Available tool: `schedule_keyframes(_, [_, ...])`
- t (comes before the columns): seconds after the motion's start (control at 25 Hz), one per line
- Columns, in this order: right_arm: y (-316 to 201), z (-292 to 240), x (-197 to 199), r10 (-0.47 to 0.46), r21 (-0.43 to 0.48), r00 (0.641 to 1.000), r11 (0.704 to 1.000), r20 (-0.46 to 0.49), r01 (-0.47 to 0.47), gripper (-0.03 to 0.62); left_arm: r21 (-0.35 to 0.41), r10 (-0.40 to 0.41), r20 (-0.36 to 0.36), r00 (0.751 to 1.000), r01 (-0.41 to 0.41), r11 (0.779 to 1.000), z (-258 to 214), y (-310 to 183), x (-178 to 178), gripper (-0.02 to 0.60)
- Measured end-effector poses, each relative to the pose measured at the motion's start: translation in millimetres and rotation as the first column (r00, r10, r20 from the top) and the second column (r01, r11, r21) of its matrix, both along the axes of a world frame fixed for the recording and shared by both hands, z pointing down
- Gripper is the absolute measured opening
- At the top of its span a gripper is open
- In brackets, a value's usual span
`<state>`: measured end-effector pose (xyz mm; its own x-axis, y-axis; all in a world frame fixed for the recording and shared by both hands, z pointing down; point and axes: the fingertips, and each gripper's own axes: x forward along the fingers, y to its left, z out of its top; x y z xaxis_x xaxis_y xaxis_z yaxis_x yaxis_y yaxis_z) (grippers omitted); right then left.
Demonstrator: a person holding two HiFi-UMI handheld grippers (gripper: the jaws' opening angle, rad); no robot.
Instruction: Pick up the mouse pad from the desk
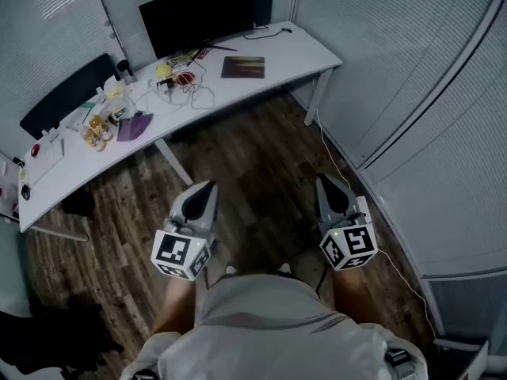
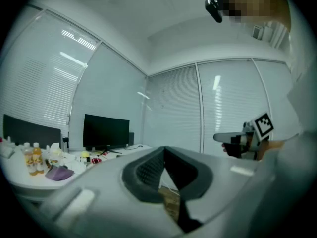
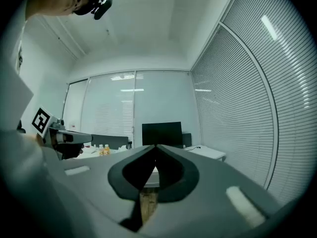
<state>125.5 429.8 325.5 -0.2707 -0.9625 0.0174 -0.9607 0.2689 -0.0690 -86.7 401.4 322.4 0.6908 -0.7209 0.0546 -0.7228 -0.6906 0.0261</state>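
A dark brown mouse pad (image 1: 242, 67) lies flat on the white desk (image 1: 293, 50), to the right of the black monitor (image 1: 198, 14). Both grippers are held level over the wooden floor, well short of the desk. My left gripper (image 1: 209, 186) is shut with nothing between its jaws. My right gripper (image 1: 323, 180) is shut and empty too. In the left gripper view the jaw tips (image 2: 164, 148) meet, with the monitor (image 2: 106, 131) beyond and the right gripper (image 2: 242, 138) off to the side. In the right gripper view the tips (image 3: 156, 146) meet below the monitor (image 3: 162, 133).
Clutter covers the desk's left half: bottles (image 1: 97, 129), a purple cloth (image 1: 135, 125), cables (image 1: 190, 93) and a yellow ball (image 1: 164, 71). A black chair back (image 1: 67, 93) stands behind the desk. Blinds and glass walls (image 1: 412, 70) close in the right side. A cable (image 1: 337, 153) runs along the floor.
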Motion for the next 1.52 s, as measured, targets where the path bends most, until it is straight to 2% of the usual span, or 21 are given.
schedule_keyframes(0.2, [-1.0,3.6,1.5,0.017,0.009,0.996,1.000,0.087,-0.018,0.006,-0.022,0.006,-0.010,1.000,-0.006,1.000,7.9,0.1,-8.0,0.000])
schedule_keyframes(0.64, [-20.5,15.7,-54.1,0.039,-0.042,0.997,0.998,0.060,-0.037,0.006,-0.039,0.008,-0.044,0.999,-0.009,0.999,16.7,-23.5,-71.9,0.000])
schedule_keyframes(0.96, [-48.5,39.6,-108.5,0.030,-0.098,0.999,0.995,0.012,-0.029,0.006,-0.095,-0.025,-0.038,0.999,0.022,0.995,53.3,-46.8,-136.7,0.000])
schedule_keyframes(1.12, [-71.1,45.2,-117.9,0.024,-0.129,0.999,0.991,0.030,-0.020,0.006,-0.117,-0.034,-0.044,0.998,0.029,0.993,60.3,-60.5,-148.0,0.000])
schedule_keyframes(1.32, [-104.8,54.2,-128.0,-0.031,-0.139,0.998,0.989,0.060,0.040,0.006,-0.120,-0.062,-0.037,0.997,0.057,0.991,66.6,-86.8,-150.9,0.000])
schedule_keyframes(1.52, [-156.5,43.9,-117.2,-0.074,-0.106,0.993,0.991,0.094,0.084,0.006,-0.093,-0.106,-0.025,0.994,0.103,0.990,53.9,-129.7,-143.3,0.000])
